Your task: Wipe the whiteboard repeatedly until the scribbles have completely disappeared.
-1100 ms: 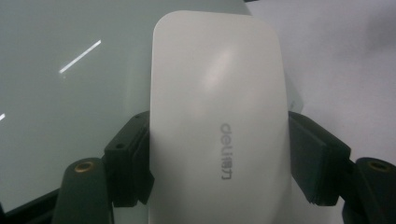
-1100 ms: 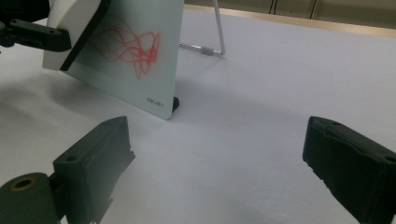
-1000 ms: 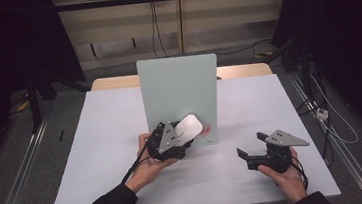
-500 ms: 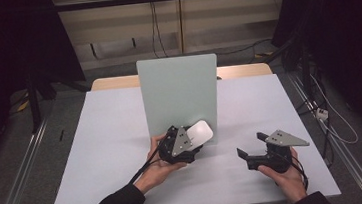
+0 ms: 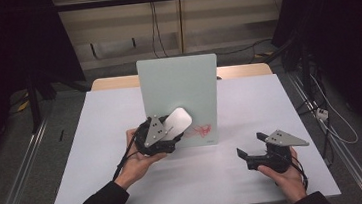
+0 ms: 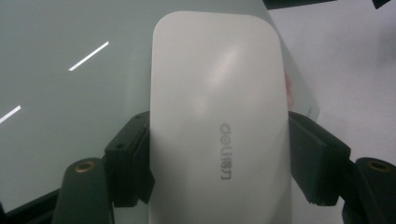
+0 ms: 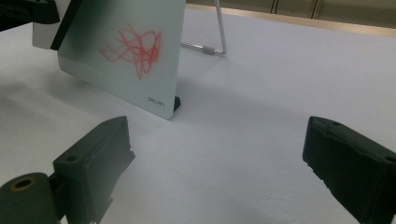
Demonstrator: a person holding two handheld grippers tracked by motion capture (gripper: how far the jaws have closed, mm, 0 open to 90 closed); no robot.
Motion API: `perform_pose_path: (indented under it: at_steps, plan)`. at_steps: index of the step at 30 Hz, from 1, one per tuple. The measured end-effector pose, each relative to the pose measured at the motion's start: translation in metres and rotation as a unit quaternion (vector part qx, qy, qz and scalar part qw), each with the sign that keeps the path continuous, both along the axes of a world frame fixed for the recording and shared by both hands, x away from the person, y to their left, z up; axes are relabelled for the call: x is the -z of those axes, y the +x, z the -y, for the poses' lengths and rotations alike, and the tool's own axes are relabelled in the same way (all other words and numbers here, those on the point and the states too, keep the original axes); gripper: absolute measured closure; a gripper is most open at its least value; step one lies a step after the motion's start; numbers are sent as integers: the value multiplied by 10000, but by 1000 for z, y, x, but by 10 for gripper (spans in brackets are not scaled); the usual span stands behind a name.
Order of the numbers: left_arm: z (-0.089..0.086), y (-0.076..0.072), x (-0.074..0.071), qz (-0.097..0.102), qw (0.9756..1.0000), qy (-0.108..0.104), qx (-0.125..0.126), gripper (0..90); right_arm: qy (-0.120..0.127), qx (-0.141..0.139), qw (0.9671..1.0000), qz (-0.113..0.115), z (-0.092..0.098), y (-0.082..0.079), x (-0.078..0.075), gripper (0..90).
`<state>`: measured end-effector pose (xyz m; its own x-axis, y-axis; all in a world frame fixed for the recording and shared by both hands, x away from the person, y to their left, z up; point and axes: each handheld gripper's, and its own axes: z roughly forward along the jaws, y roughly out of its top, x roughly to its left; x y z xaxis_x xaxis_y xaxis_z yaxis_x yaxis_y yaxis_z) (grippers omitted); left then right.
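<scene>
A pale glass drawing board (image 5: 180, 84) stands upright on the white table (image 5: 97, 140), with a red scribble (image 5: 202, 129) near its lower right corner. My left gripper (image 5: 171, 128) is shut on a white board eraser (image 5: 178, 121) and holds it against the board's face, just left of the scribble. In the left gripper view the eraser (image 6: 219, 121) sits clamped between both black pads (image 6: 133, 158), its grey logo facing the camera. My right gripper (image 5: 249, 144) rests low on the table to the right, open with nothing between its pads (image 7: 100, 154). The scribble (image 7: 135, 46) and board (image 7: 116, 51) lie ahead of it.
A wire stand (image 7: 217, 44) props the board from behind. A wooden strip (image 5: 241, 70) runs along the table's far edge. Cables (image 5: 321, 113) hang off the right side, and a metal rail (image 5: 19, 168) lies on the floor at left.
The left gripper with the eraser dipped down the board, then came back up and to the right, closer to the red scribble. The right gripper has stayed put.
</scene>
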<state>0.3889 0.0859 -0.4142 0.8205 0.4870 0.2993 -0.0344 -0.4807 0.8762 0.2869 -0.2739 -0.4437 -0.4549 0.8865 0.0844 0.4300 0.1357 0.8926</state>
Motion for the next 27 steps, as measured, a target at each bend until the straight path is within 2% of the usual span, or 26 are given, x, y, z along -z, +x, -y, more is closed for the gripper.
perform_pose_path:
  at_steps: [4,6,13,16,20,21,23,27]
  plan:
    - [-10,0,0,24,10000,-9,-65,303,-5,8,10000,8,0,0,0,77]
    - [-12,-2,6,76,9999,115,-74,303,-1,-2,10000,2,0,0,0,77]
    - [-11,-6,13,76,9997,241,-43,301,-13,-6,10000,-1,0,0,0,77]
    - [-8,-6,13,46,9998,187,-35,302,-11,-6,10000,-2,0,0,0,77]
    - [3,-7,15,108,9997,238,9,302,2,9,10000,-6,-1,0,0,77]
    - [7,-7,16,73,9998,173,29,302,-7,3,10000,-4,-1,0,0,77]
    - [16,-8,16,112,9995,268,83,302,-7,-3,10000,-1,-1,0,0,77]
    - [33,-10,18,117,9992,322,226,302,-14,-11,10000,9,0,0,0,77]
